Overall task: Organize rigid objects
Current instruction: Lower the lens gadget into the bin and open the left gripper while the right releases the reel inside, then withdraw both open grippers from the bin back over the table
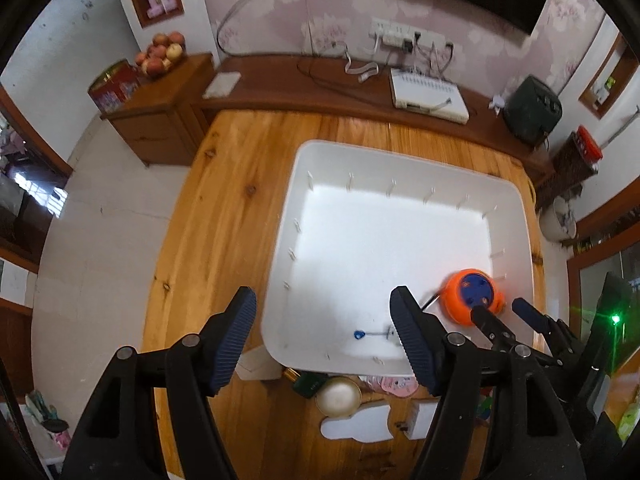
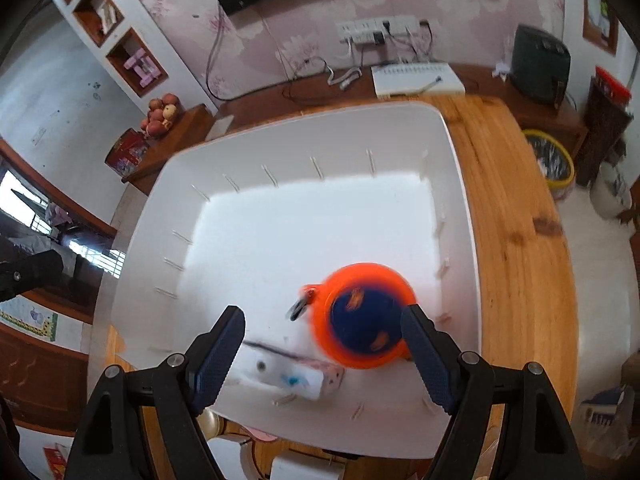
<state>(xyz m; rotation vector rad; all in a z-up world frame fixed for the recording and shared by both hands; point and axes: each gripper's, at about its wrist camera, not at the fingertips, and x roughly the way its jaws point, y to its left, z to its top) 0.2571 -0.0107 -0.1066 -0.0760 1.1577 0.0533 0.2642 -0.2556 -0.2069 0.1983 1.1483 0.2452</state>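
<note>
A large white bin point(image 1: 304, 160) stands on the wooden table point(image 1: 240, 184); it also shows in the right wrist view point(image 2: 460, 184). An orange round tape measure with a blue face point(image 1: 470, 294) is in the bin's near right corner, blurred in the right wrist view point(image 2: 362, 316). My right gripper point(image 2: 322, 344) is open above it, apart from it; it also shows in the left wrist view point(image 1: 504, 314). A white box point(image 2: 292, 376) and a small blue-tipped item point(image 1: 360, 335) lie near the bin's front wall. My left gripper point(image 1: 324, 336) is open and empty over the bin's front left edge.
In front of the bin lie a round metal tin point(image 1: 339, 398), a dark green item point(image 1: 310, 384), a white flat cut-out point(image 1: 360, 424) and a small white box point(image 1: 420, 420). A dark sideboard point(image 1: 280, 80) with a white device point(image 1: 428, 94) runs behind. A yellow waste bin point(image 2: 550, 162) stands right.
</note>
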